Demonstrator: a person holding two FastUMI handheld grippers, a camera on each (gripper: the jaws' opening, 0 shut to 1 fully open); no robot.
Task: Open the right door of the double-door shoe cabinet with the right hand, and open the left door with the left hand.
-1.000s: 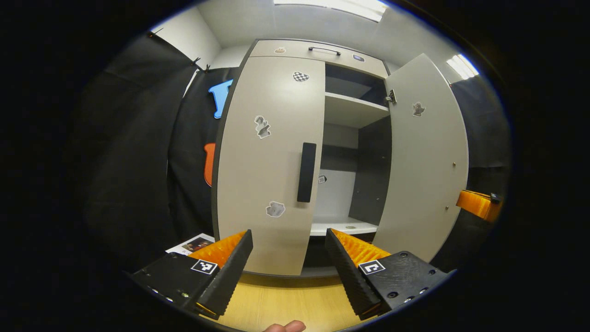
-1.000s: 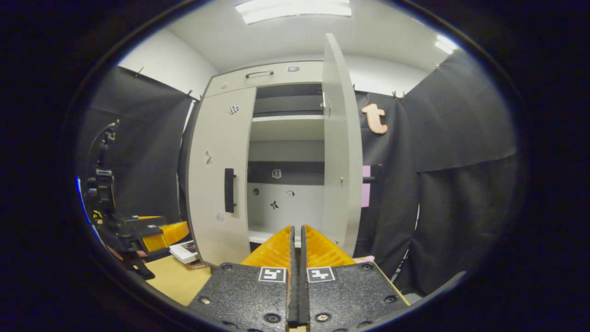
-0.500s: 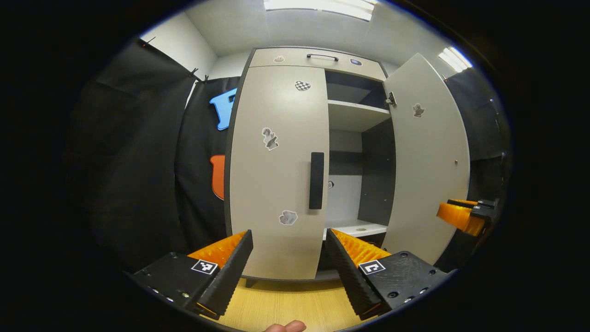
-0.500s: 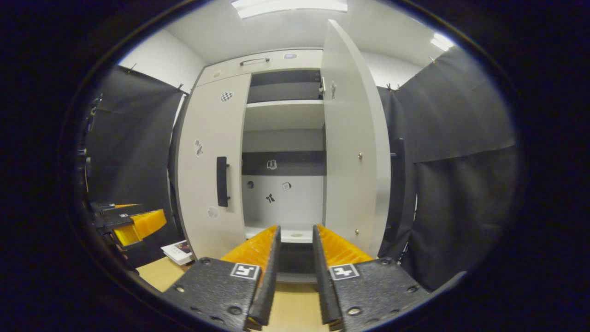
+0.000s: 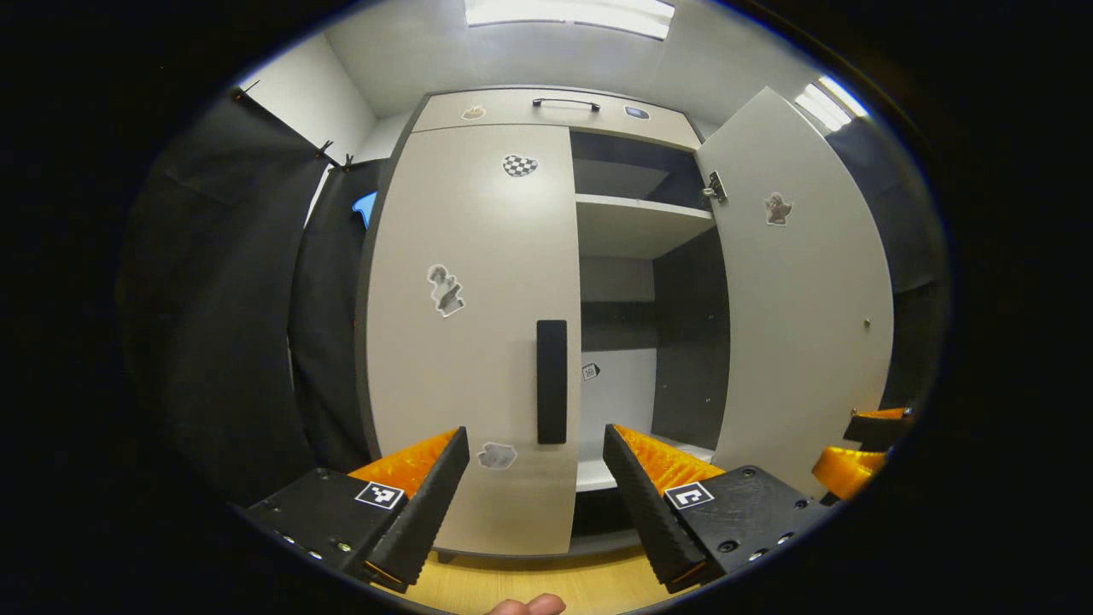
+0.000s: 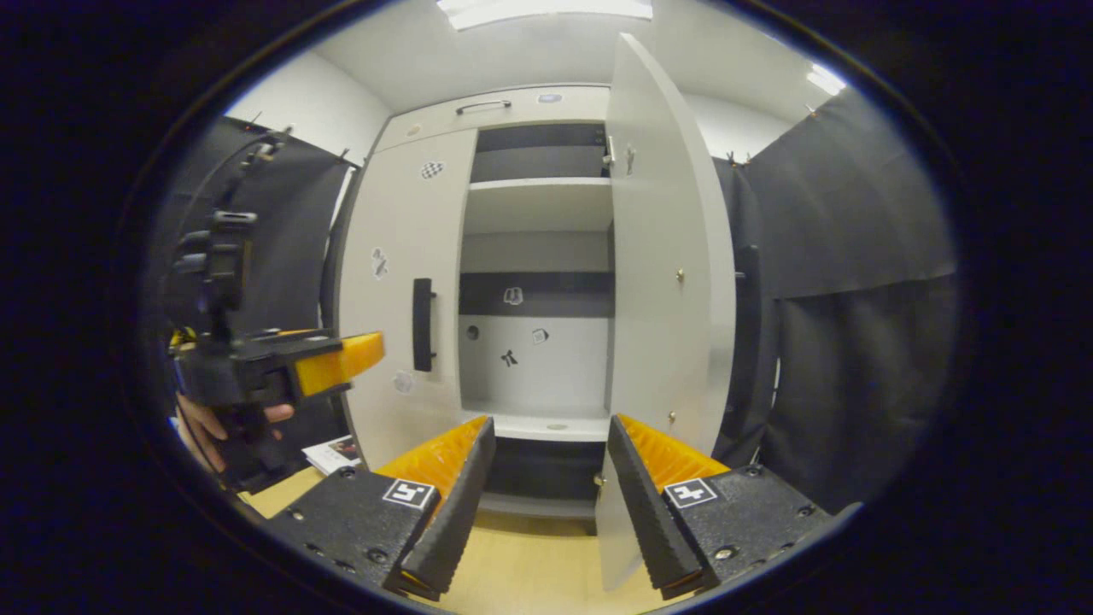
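Doors on this shoe cabinet [image 5: 546, 107] look like stiff, light hinged panels, so with the right door [image 6: 662, 256] swung wide and both the left claw [image 5: 536, 465] and right claw [image 6: 546, 453] spread apart holding nothing, I'd pinch the shut left door [image 5: 470, 325] by its vertical black handle [image 5: 552, 382], with free room in front to swing it.

Both views near, facing shoe cabinet [image 5: 478, 325].
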